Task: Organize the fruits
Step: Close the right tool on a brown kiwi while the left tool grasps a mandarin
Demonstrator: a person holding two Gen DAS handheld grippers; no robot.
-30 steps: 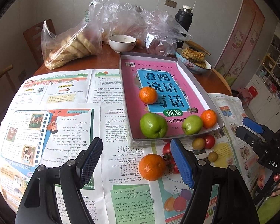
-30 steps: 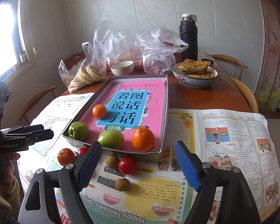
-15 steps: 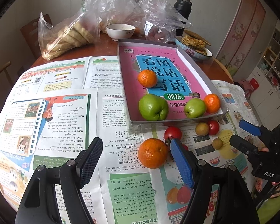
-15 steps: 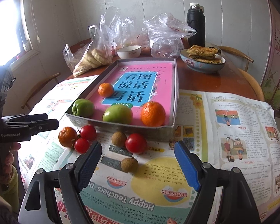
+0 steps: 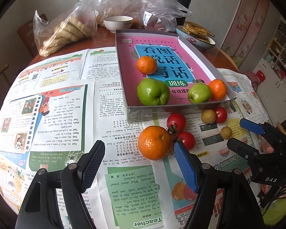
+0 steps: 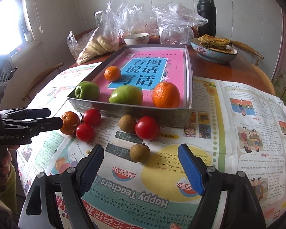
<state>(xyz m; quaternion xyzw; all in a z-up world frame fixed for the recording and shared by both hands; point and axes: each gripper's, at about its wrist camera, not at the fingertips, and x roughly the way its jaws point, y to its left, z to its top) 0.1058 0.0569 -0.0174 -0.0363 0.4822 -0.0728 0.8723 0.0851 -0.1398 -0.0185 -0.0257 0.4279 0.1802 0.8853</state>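
A shallow grey box [image 5: 173, 109] [image 6: 124, 107] with a pink book inside holds two oranges and two green apples [image 5: 153, 92]. On the newspaper in front of it lie a loose orange [image 5: 154, 142] [image 6: 69, 122], three red tomatoes [image 6: 146, 127] and two brown longans [image 6: 139, 152]. My left gripper [image 5: 139, 164] is open, and the loose orange sits just ahead between its fingertips. My right gripper [image 6: 141, 166] is open just in front of the nearer longan. Each gripper also shows at the edge of the other's view.
At the back of the round wooden table stand plastic bags of bread [image 5: 64, 32], a white bowl [image 6: 136, 38], a bowl of flatbread [image 6: 215, 48] and a black thermos [image 6: 206, 15]. Newspaper sheets [image 5: 47, 114] cover the near table. Chairs stand around it.
Both grippers have moved forward and lower toward the loose fruit. The orange now lies close between the left fingertips, and the longan is close to the right ones. Both stay open.
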